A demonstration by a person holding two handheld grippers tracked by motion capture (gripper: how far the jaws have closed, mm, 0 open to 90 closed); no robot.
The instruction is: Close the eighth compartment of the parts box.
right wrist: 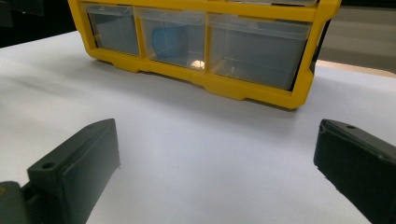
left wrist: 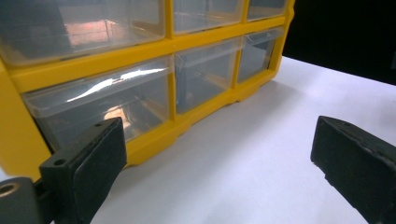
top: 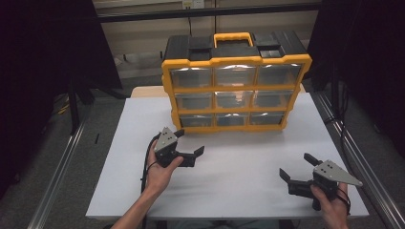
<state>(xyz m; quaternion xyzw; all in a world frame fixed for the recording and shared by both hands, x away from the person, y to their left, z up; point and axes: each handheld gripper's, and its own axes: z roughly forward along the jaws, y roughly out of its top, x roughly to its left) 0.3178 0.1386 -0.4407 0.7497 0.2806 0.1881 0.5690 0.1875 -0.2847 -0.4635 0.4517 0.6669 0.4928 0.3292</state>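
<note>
The yellow drawer organizer stands at upper centre of the white tabletop, all nine clear drawers shut, so nothing looks started. The left claw, wide open and empty, nears the bottom-left drawer. The right claw waits open and empty at lower right. No readable writing.

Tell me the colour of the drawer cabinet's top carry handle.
Yellow carry handle, clearest in the high view.

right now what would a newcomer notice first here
A yellow drawer cabinet with clear drawers stands upright at the far middle of the white table. The left gripper, jaws open, hovers close by its bottom-left drawer. The right gripper, also open, sits nearer the front right.
</note>
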